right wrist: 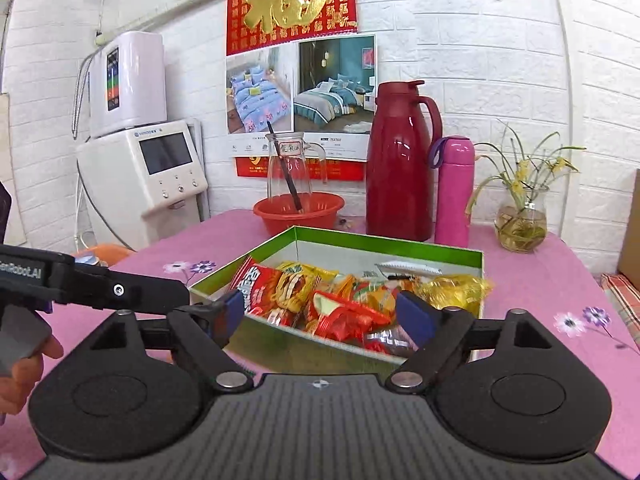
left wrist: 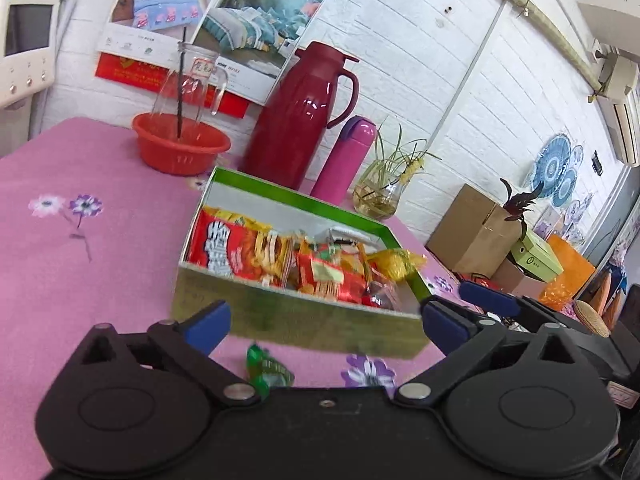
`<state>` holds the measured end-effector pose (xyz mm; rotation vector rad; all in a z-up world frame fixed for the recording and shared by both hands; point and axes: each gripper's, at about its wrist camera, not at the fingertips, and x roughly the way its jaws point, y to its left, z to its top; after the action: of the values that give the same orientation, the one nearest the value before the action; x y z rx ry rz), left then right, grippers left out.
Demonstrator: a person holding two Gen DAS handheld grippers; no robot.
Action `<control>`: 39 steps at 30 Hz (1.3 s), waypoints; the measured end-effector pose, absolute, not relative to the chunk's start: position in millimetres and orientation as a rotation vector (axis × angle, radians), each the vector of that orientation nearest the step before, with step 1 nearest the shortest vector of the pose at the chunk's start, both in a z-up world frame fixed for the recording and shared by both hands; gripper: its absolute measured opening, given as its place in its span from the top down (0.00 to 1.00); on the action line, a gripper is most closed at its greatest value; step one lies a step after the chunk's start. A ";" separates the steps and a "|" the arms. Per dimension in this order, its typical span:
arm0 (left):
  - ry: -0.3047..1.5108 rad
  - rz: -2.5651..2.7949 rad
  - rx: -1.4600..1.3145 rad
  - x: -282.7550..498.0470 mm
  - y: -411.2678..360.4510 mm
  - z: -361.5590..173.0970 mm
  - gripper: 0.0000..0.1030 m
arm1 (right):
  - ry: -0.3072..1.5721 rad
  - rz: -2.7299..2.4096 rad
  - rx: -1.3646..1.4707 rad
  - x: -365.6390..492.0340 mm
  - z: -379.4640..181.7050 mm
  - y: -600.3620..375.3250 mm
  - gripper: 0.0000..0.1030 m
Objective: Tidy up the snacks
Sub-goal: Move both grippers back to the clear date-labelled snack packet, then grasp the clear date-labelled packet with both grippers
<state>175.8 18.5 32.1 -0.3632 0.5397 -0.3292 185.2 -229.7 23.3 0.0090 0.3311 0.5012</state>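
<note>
An open green-rimmed box (left wrist: 288, 196) (right wrist: 380, 236) sits on the pink flowered tablecloth, holding several snack packets: a big red one (left wrist: 224, 244) (right wrist: 260, 288), orange-red ones (right wrist: 344, 316) and a yellow one (left wrist: 396, 260) (right wrist: 456, 288). A green wrapped candy (left wrist: 268, 368) lies on the cloth just before the box, low between my left gripper's jaws. My left gripper (left wrist: 324, 326) stands open at the box's near wall, nothing touching its pads. My right gripper (right wrist: 324, 314) is open over the box's near edge, empty. Each gripper shows in the other's view: the left gripper (right wrist: 100, 288), one of the right fingers (left wrist: 488, 296).
Behind the box stand a red basin (right wrist: 300, 210) with a glass pitcher, a dark red thermos jug (right wrist: 400, 160), a pink bottle (right wrist: 454, 192) and a glass vase with a plant (right wrist: 520, 220). A white machine (right wrist: 152, 168) is at left. Cardboard boxes (left wrist: 476, 232) lie beyond the table's right edge.
</note>
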 end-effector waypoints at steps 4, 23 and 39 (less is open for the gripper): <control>0.547 -0.336 -0.336 143.3 11.2 25.2 0.00 | 0.349 0.496 0.035 153.8 14.6 -244.8 0.00; 0.636 -0.520 -0.338 89.4 -62.4 -12.2 0.00 | 0.495 0.308 -0.048 81.5 -41.9 -275.5 0.00; 0.876 -0.662 -0.328 162.8 -143.7 -42.0 0.26 | 0.574 0.352 0.030 86.1 -55.3 -284.5 0.10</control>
<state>162.8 -143.7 -42.0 -0.3275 0.8762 -0.6618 86.1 -284.5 -55.3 0.0305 0.5743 0.3517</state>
